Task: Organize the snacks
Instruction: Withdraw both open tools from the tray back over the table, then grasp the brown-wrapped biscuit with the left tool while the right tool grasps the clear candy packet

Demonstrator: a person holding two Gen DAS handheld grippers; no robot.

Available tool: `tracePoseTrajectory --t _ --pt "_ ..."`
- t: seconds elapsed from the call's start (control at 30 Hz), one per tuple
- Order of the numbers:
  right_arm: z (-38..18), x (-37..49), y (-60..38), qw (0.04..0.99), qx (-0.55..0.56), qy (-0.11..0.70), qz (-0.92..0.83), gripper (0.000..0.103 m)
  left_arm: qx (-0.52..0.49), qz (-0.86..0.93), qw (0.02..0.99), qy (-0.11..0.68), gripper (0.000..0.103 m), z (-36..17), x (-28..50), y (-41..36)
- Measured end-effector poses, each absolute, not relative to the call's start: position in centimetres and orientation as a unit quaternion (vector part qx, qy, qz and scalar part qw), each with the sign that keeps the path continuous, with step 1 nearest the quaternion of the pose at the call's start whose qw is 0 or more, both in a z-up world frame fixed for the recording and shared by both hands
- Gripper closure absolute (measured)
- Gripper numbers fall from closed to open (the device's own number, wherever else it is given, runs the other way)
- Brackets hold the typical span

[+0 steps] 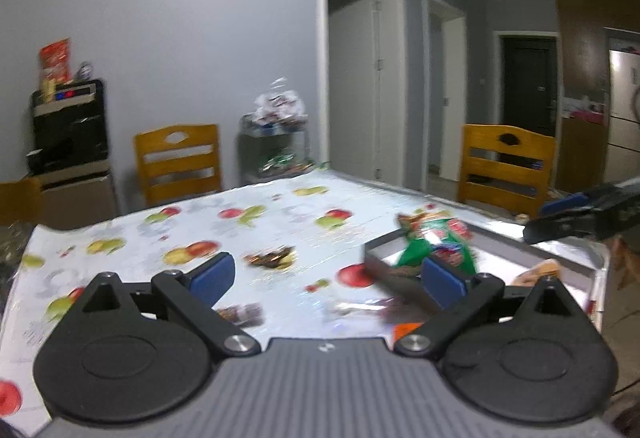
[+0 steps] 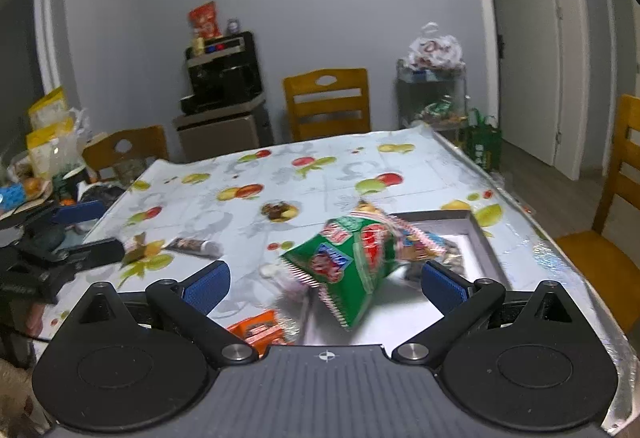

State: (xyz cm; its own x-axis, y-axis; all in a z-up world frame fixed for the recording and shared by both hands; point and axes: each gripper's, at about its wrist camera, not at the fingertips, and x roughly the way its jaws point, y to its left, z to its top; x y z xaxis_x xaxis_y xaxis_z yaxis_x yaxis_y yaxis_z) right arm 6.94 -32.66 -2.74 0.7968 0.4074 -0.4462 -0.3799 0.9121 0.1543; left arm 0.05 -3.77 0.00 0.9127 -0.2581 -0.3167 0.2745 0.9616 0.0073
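A green snack bag (image 2: 352, 270), blurred, lies tilted over the left edge of a grey box with a white floor (image 2: 478, 238) at the table's right. My right gripper (image 2: 326, 280) is open just behind the bag, and its pads do not press on it. My left gripper (image 1: 328, 274) is open and empty above the fruit-print tablecloth (image 1: 280, 222), left of the box (image 1: 376, 258) and the green bag (image 1: 424, 250). Loose on the cloth are an orange packet (image 2: 260, 330), a dark tube-shaped snack (image 2: 196, 246), a yellow-brown wrapper (image 2: 140, 246) and a small brown snack (image 2: 280, 209).
Wooden chairs (image 2: 328, 101) stand around the table. A black appliance on a cabinet (image 2: 224, 77) and a rack with bagged goods (image 2: 434, 85) line the back wall. Clutter and yellow bags (image 2: 48, 133) fill the far left. The table edge (image 2: 560, 250) runs close on the right.
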Motion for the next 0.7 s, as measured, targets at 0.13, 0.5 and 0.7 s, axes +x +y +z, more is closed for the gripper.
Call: tracePoseTrajectory --t 0.13,0.5,0.7 --pt "-3.0 6.9 -30.9 0.94 0.008 0.251 0.232 0.0 0.02 -0.105 0.98 0.168 0.003 -0.5 0.0 -1.3" --pt "-4.8 7.1 -26.2 0.916 -0.007 0.281 0.286 0.0 -0.022 -0.003 0.98 0.2 0.003 -0.8 2.8 3.9" --pt "-6.1 7.5 -24.2 0.905 -0.011 0.296 0.306 0.0 -0.042 0.035 0.967 0.25 0.003 -4.6 5.0 5.5"
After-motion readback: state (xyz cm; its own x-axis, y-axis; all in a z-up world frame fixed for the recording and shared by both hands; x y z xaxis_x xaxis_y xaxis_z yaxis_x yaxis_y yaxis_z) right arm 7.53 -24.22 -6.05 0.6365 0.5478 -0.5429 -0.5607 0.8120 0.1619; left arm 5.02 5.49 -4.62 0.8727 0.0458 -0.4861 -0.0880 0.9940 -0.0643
